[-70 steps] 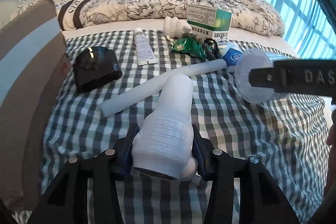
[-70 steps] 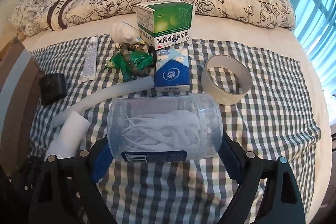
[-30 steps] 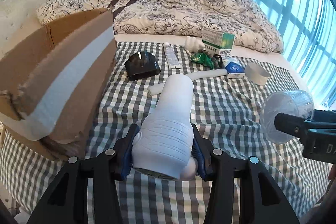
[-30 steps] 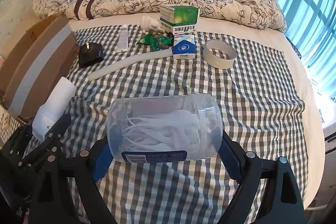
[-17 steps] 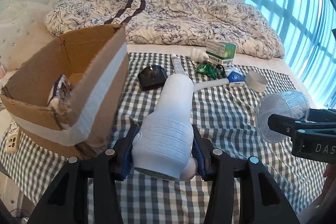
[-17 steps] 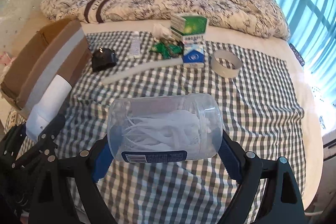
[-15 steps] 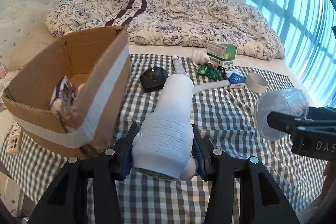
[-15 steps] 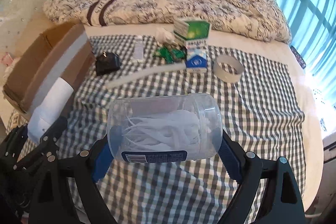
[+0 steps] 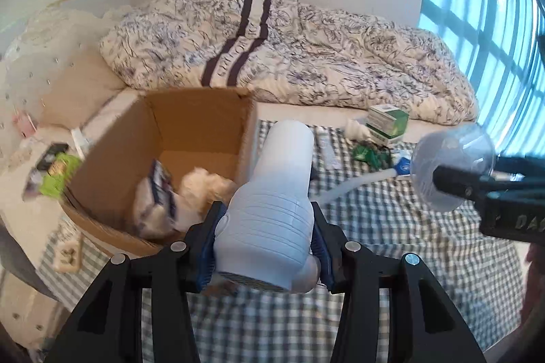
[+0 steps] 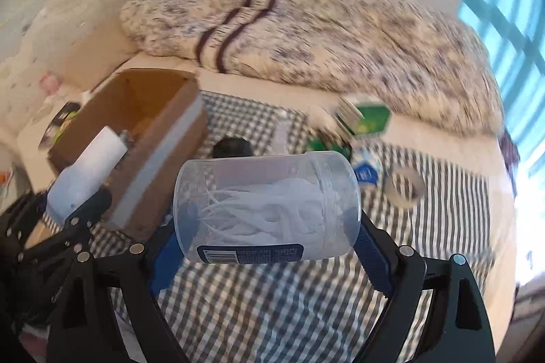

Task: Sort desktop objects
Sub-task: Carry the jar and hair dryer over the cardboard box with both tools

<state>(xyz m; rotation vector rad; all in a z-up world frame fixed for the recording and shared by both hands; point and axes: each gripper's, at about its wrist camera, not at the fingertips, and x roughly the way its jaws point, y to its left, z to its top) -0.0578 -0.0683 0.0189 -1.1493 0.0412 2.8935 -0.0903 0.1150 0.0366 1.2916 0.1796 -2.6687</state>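
Both claws had swung toward the cardboard box [image 9: 160,138]; my left claw [image 9: 264,247] gripped the white dryer [image 9: 272,209], right claw [image 10: 269,237] the clear jar [image 10: 265,206]. Next I judged: lower and release inside.

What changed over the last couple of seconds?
Both grippers lifted off the checked cloth and swung left toward the cardboard box, whose open inside now shows. Unchanged: the left gripper holds the white hair dryer, the right gripper the clear jar.
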